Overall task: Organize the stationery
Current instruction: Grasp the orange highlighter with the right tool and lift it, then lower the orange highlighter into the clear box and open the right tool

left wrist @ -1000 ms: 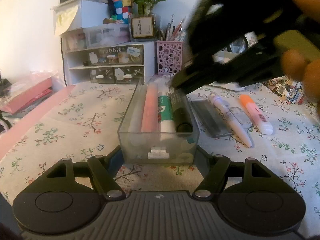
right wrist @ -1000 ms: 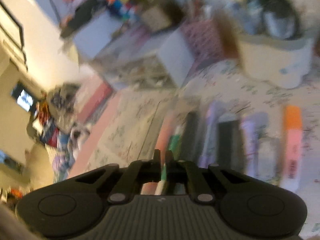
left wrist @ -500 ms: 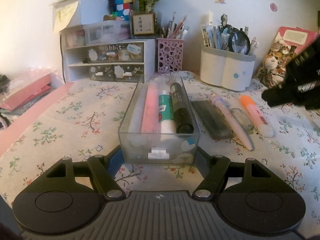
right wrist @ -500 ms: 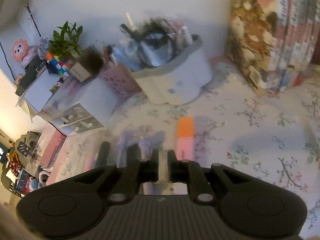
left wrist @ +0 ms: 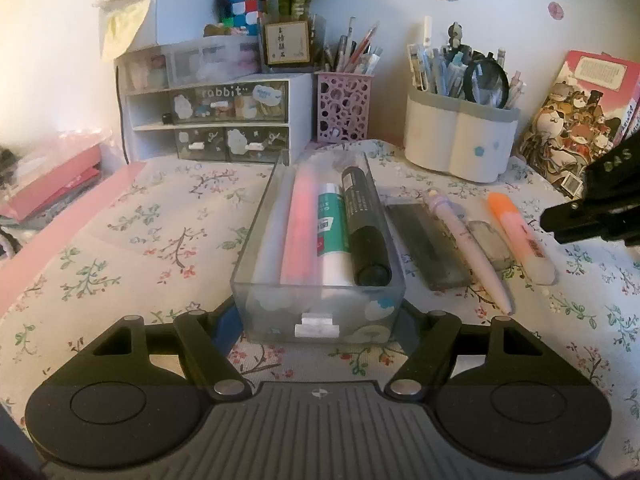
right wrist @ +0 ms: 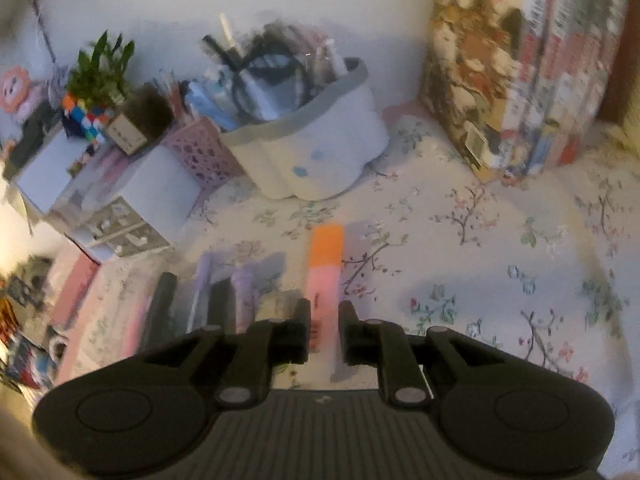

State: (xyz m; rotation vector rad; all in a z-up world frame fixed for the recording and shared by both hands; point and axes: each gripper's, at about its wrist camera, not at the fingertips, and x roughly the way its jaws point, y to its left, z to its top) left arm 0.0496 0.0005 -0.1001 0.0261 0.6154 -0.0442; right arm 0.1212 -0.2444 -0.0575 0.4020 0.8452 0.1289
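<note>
Right wrist view: my right gripper [right wrist: 324, 320] has swung off the tray [left wrist: 320, 322] to the highlighter [right wrist: 326, 268].
Fingers now slightly parted, straddling it on the worktop; next pickup. Left gripper [left wrist: 318, 326] spread around the tray.

Both views are dim and warm-toned, with soft indoor light and grainy, muted colours. In the left wrist view the wall [left wrist: 52, 60] at 10 o'clock glows brightest, so light seems to arrive from that side; the clear box [left wrist: 320, 312] is sharp, and soft shadows lie right of the pens. Fisheye bending curves the tablecloth [left wrist: 120, 248] toward the corners, which go black at 11 and 1 o'clock. The right wrist view is smeared by motion blur: the pen holder [right wrist: 316, 152] at 12 o'clock, the books [right wrist: 520, 72] at 1 o'clock and the orange highlighter [right wrist: 326, 264] have fuzzy edges. A pale glow sits at 9 o'clock.
</note>
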